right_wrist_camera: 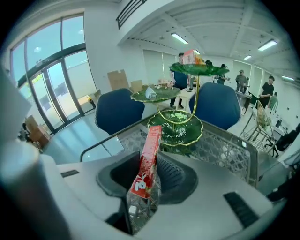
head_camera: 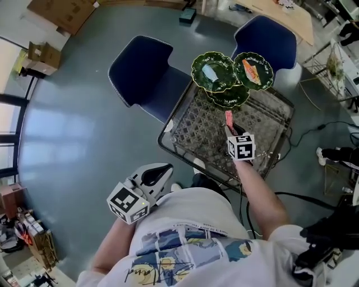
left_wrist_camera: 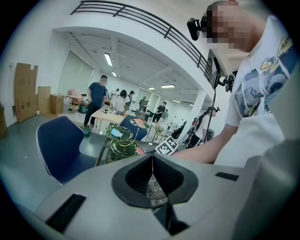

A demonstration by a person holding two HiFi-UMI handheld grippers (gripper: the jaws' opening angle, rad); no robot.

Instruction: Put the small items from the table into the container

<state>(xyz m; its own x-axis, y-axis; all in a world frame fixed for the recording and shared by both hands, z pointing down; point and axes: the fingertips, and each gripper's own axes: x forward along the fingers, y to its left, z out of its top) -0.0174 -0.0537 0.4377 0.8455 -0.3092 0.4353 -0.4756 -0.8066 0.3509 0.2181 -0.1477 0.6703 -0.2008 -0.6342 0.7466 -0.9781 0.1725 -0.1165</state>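
My right gripper is over the lattice-patterned glass table, lifted off its top, and shut on a slim red packet. In the right gripper view the red packet stands upright between the pads. Just beyond it is a green leaf-shaped tiered stand. Its left plate holds a pale blue item, and its right plate holds an orange item. My left gripper hangs off the table's near-left side, close to my body. It is shut with nothing in it.
Two blue chairs stand behind the table. Cables lie on the floor to the right. Cardboard boxes sit at the far left. People stand around tables far across the room.
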